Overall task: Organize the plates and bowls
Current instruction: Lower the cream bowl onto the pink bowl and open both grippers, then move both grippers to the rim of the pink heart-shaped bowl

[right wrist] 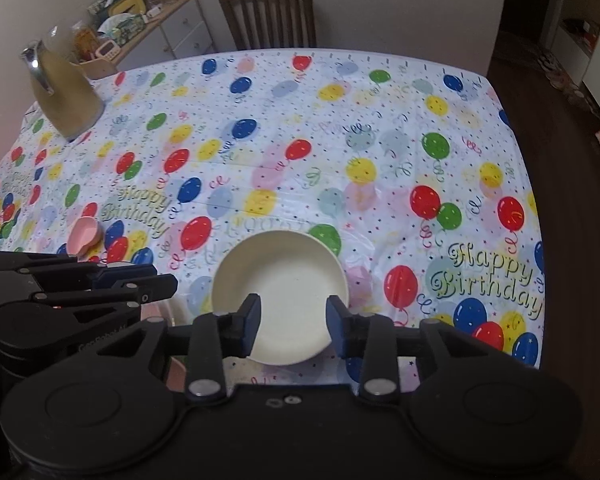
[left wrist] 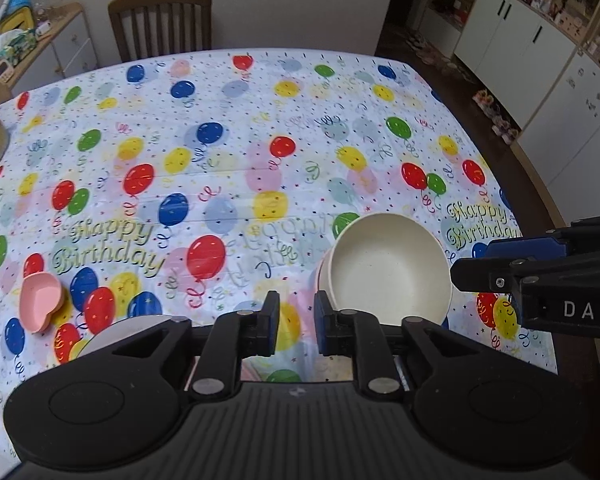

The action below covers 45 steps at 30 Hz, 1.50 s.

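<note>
Your right gripper [right wrist: 292, 326] hangs over the cream bowl [right wrist: 286, 292] at lower centre, fingers spread wide and gripping nothing, lined up to take its near rim. Your left gripper [left wrist: 296, 322] is parted and empty too, beside that bowl. The pink heart-shaped dish [left wrist: 40, 306] waits lower left on the worktop [left wrist: 260, 120], a white plate [left wrist: 112, 332] just below it.

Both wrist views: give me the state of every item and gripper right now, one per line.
Cream bowl: upright on the table, empty, ungripped.
Pink heart dish: on the table, tilted, empty.
White plate: mostly hidden behind the left gripper.
Kettle: standing upright.
Left gripper: open, empty.
Right gripper: open, over the bowl's near rim.
</note>
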Available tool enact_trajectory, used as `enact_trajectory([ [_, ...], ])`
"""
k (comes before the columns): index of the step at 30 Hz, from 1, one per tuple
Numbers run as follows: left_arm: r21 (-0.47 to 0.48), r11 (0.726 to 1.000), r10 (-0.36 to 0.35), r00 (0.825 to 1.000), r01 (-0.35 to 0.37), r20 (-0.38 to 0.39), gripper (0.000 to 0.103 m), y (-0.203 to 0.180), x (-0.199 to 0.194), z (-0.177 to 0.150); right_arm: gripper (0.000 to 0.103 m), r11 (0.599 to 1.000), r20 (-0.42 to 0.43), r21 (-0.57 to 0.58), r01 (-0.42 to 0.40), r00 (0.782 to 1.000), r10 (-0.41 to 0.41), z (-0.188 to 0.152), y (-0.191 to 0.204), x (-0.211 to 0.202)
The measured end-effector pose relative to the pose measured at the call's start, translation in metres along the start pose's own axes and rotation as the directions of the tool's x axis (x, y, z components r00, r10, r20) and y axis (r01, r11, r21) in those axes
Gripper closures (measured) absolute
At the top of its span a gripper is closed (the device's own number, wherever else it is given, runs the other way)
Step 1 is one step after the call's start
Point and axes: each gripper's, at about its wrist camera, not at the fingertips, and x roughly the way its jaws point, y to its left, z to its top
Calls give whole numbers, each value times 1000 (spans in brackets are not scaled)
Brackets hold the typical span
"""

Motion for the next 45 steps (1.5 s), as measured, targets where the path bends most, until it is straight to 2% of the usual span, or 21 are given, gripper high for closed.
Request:
enact_trajectory([
  [3, -16, 1000, 14, 999, -13, 31, 75, 6, -16, -6, 63, 1000, 16, -24, -16, 1000, 16, 0, 9, -7],
  [15, -100, 994, 65, 991, -53, 119, 73, 55, -67, -23, 39, 990, 95, -118, -77, 992, 89, 8, 61, -30],
  [17, -116, 992, 74, 988, -58, 134, 63, 69, -72, -26, 36, 989, 105, -125, -83, 990, 96, 11, 71, -30],
  [19, -131, 989, 89, 983, -69, 158, 41, 83, -78, -29, 31, 987, 108, -133, -90, 989, 104, 13, 82, -28],
  [23, -158, 985, 96, 979, -67, 181, 38, 116, -87, -34, 22, 984, 117, -151, -100, 986, 118, 18, 109, -21],
  [27, -184, 980, 110, 976, -75, 186, 27, 157, -91, -39, 1, 982, 117, -159, -102, 986, 122, 24, 141, -10],
  [31, -210, 975, 108, 979, -70, 174, 26, 202, -89, -42, 0, 983, 116, -156, -96, 987, 115, 29, 172, 7],
  [37, -242, 968, 102, 985, -66, 139, 26, 264, -71, -46, 0, 991, 74, -87, -101, 991, 108, 38, 205, 46],
  [45, -258, 965, 76, 994, -52, 83, 26, 321, -32, -51, 3, 996, 34, 17, -85, 996, 84, 51, 239, 98],
])
